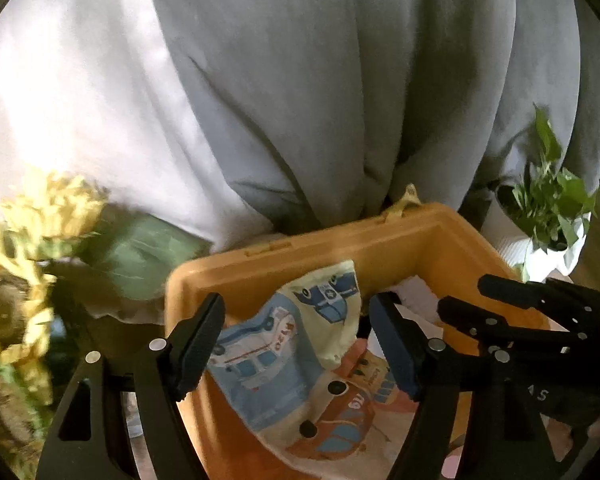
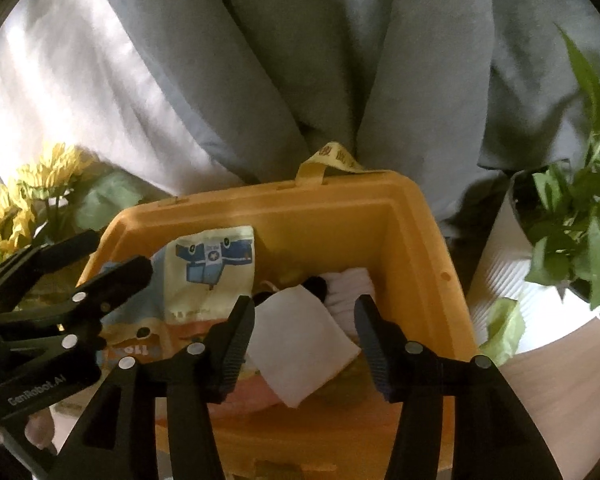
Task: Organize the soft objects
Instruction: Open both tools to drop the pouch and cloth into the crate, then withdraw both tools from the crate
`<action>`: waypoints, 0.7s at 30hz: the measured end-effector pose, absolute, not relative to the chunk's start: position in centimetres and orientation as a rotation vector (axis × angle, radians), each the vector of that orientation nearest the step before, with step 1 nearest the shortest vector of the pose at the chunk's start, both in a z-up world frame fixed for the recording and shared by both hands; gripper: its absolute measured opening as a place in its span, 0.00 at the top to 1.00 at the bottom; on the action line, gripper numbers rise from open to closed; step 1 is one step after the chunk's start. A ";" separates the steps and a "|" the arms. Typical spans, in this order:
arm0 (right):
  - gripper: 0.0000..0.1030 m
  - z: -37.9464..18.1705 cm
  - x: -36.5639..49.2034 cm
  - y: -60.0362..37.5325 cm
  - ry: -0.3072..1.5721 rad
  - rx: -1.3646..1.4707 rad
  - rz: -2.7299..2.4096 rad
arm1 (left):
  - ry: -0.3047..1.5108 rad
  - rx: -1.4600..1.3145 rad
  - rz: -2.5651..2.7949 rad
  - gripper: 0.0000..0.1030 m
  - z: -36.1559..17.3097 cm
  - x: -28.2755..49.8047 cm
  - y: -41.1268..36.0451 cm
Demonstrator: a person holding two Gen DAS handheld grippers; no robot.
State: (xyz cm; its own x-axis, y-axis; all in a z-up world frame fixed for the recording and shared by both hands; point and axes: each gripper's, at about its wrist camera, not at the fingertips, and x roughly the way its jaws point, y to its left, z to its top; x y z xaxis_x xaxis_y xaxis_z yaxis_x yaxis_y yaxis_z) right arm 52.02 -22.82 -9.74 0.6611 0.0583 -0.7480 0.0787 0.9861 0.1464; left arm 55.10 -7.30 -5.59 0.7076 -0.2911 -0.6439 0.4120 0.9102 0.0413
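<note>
An orange plastic bin [image 1: 340, 240] [image 2: 420, 240] holds soft things. A cloth printed with cartoon vehicles [image 1: 284, 356] [image 2: 212, 264] lies crumpled in its left half. My left gripper [image 1: 296, 312] [image 2: 118, 252] hovers over this cloth, open, and its pads do not press on it. In the right half lie a folded white cloth [image 2: 300, 344], a white bundle [image 2: 348, 284] and a small black item [image 2: 316, 284]. My right gripper [image 2: 304, 308] [image 1: 464, 292] is open above the white cloth, which sits loose between the fingers.
Yellow sunflowers [image 2: 32, 196] [image 1: 28, 216] stand left of the bin. A leafy plant in a white pot [image 2: 572, 232] [image 1: 548, 208] stands to its right. Grey and white curtains [image 2: 300, 60] hang behind. A yellow strap [image 2: 332, 160] sticks up at the bin's far rim.
</note>
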 end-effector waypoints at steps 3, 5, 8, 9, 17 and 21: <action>0.48 -8.9 51.6 -22.8 0.828 0.181 -0.007 | 0.632 0.190 -0.355 0.24 -4.5 53.8 -6.7; 0.48 -8.2 51.0 -22.5 0.811 0.180 0.001 | 0.611 0.196 -0.329 0.23 -3.8 52.9 -6.2; 0.48 -7.4 50.0 -22.1 0.788 0.177 0.016 | 0.582 0.197 -0.304 0.21 -3.1 51.2 -5.5; 0.48 -7.2 49.6 -22.0 0.781 0.176 0.020 | 0.575 0.199 -0.298 0.21 -3.0 50.6 -5.4; 0.48 -5.7 46.7 -20.7 0.729 0.151 0.060 | 0.504 0.199 -0.234 0.20 -2.1 46.3 -3.5; 0.48 -5.5 44.8 -20.6 0.710 0.147 0.066 | 0.485 0.195 -0.223 0.20 -2.3 43.8 -3.0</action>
State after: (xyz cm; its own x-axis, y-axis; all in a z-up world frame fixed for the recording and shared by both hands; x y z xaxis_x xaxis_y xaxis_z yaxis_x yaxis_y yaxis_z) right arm 44.82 -20.55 -5.48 0.7567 0.1099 -0.6445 -0.0100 0.9876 0.1567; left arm 43.80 -3.02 -2.25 0.8613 -0.1650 -0.4806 0.2573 0.9572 0.1325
